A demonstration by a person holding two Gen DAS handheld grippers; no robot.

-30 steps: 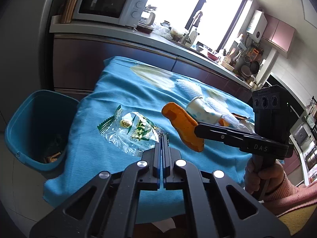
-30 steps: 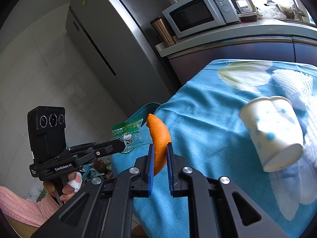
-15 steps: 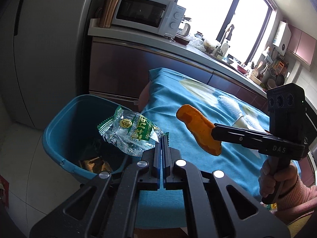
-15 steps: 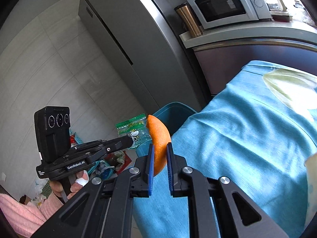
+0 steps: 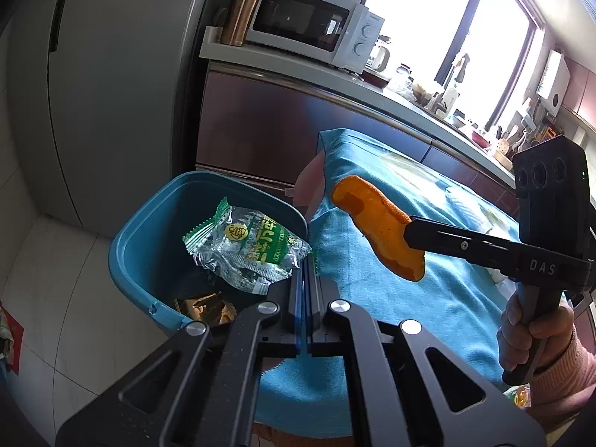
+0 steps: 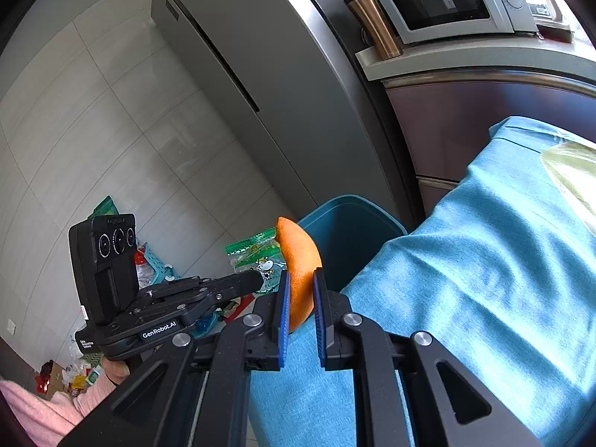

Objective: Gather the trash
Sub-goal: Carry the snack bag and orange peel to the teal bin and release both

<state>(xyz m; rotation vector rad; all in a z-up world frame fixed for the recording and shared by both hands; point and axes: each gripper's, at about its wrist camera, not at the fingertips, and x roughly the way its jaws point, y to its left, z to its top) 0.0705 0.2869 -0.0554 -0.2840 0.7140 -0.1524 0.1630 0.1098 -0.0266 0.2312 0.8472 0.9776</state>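
Observation:
My left gripper point(image 5: 306, 273) is shut on a clear and green snack wrapper point(image 5: 246, 249), held over the open blue trash bin point(image 5: 149, 309). The wrapper also shows in the right wrist view point(image 6: 257, 260), at the tip of the left gripper point(image 6: 257, 281). My right gripper point(image 6: 301, 287) is shut on an orange peel point(image 6: 300, 260) and holds it above the table's left edge, close to the bin point(image 6: 346, 231). From the left wrist view the peel point(image 5: 376, 227) hangs at the right gripper's tip point(image 5: 409, 234).
The table wears a blue cloth point(image 5: 391, 298). Brown trash point(image 5: 205, 307) lies in the bin. A steel fridge point(image 6: 260, 85), a counter with a microwave point(image 5: 313, 26) and a copper mug point(image 5: 242, 11) stand behind. Clutter and a basket point(image 6: 156, 268) lie on the tiled floor.
Both grippers have moved left off the table toward the bin, each still holding its item. The wrapper is now over the bin opening. The paper cup has left the right wrist view.

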